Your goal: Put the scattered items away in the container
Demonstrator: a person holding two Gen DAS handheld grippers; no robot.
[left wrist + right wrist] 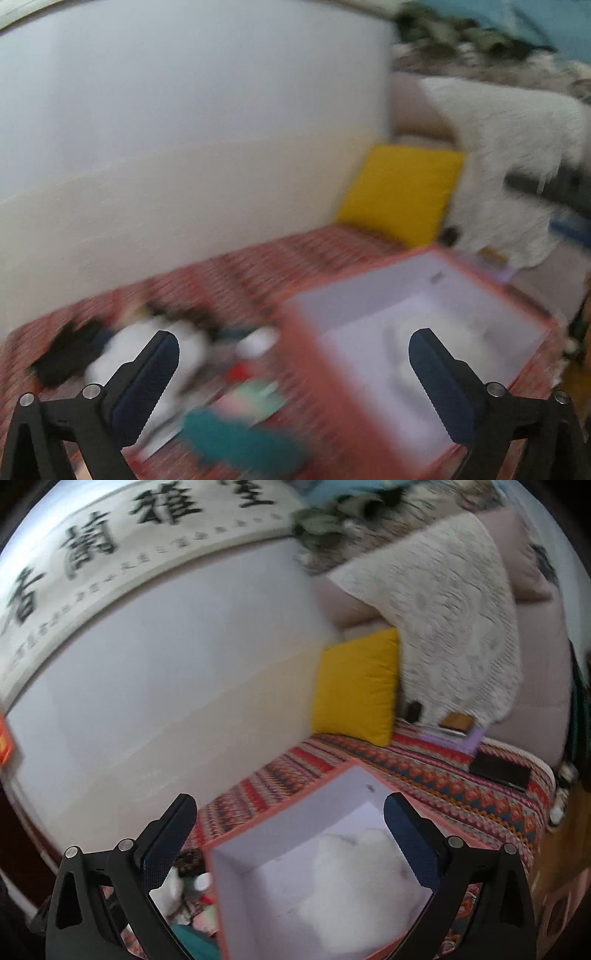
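Note:
A pink-rimmed box with white inner walls (236, 864) stands on a patterned red cover. Inside it lies a fluffy white item (354, 878). My right gripper (290, 806) hangs over the box, jaws open wide, nothing between them. The left wrist view is blurred. There my left gripper (293, 341) is open above the box's left wall (314, 369), nothing held. Left of the box lie scattered items: a teal thing (236, 439), a white bundle (147, 354), a black thing (70, 350) and a small white-and-red item (251, 350).
A white wall (166, 683) runs behind the cover. A yellow cushion (356, 686) and a white lace throw (454, 627) stand at the back right. A flat black object (500, 771) and a purple item (454, 738) lie on the cover near the throw.

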